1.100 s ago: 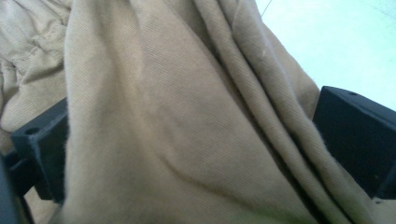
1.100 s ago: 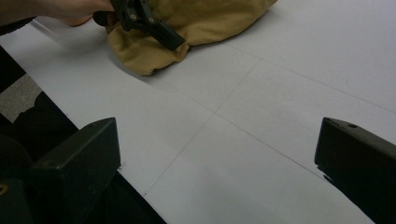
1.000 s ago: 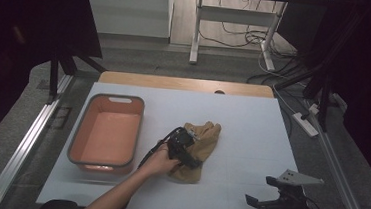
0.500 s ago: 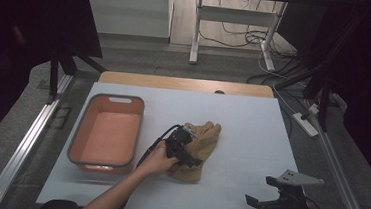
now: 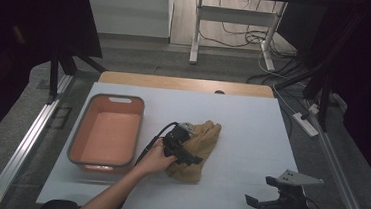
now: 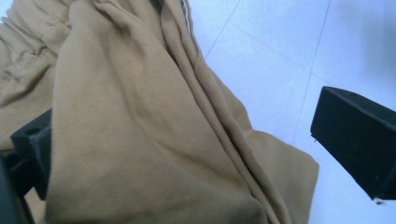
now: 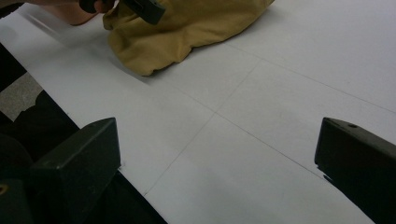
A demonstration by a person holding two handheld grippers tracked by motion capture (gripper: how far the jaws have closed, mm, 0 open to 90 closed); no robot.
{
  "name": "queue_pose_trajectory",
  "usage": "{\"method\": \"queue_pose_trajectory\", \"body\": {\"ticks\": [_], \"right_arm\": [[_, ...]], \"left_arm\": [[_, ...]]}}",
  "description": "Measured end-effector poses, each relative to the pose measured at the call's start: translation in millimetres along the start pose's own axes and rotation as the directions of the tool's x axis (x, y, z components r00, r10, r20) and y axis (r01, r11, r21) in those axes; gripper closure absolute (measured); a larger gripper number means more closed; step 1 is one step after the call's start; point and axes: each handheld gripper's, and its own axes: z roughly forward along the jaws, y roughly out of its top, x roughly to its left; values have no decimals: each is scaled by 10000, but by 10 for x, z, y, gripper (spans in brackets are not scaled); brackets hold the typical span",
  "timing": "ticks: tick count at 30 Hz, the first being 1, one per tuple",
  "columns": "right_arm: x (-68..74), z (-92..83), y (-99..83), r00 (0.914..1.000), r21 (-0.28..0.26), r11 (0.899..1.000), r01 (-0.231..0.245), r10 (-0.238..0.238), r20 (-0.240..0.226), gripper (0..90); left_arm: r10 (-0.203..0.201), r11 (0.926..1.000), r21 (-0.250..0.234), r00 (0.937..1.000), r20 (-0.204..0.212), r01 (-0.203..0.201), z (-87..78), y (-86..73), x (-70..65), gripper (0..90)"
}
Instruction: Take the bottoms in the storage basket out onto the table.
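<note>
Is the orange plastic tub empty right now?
Empty as far as visible: the orange plastic tub shows only bare floor; the tan crumpled cloth lies outside on the table.

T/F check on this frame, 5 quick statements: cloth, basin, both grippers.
1. The left gripper is on the tan cloth. True; its jaws stand apart with cloth between them.
2. The right gripper holds the cloth. False; its jaws are open over bare table at the near right edge.
3. The cloth lies inside the orange basin. False; it lies on the table, right of the basin.
4. The basin holds nothing. True.
5. The cloth is spread flat. False; it is bunched and folded.
</note>
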Motion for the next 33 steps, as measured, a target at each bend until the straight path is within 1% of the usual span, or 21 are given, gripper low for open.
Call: {"method": "queue_pose_trajectory", "body": {"ticks": [14,22,26,33], "right_arm": [[0,-2,0,10000,11,10000,25,-25,0,8],[1,-1,1,10000,13,10000,21,-21,-3,8],[0,-2,0,10000,8,10000,21,-21,0,8],[0,-4,0,10000,-2,10000,15,-15,4,8]], "left_arm": [[-106,9984,-565,9999,-75,102,-172,32,-8,0],[-181,9962,-857,9998,46,185,-259,35,-9,0],[-250,9938,-1080,9995,204,271,-298,34,-8,0],[-143,9921,-1240,9997,212,168,-375,45,-28,0]]}}
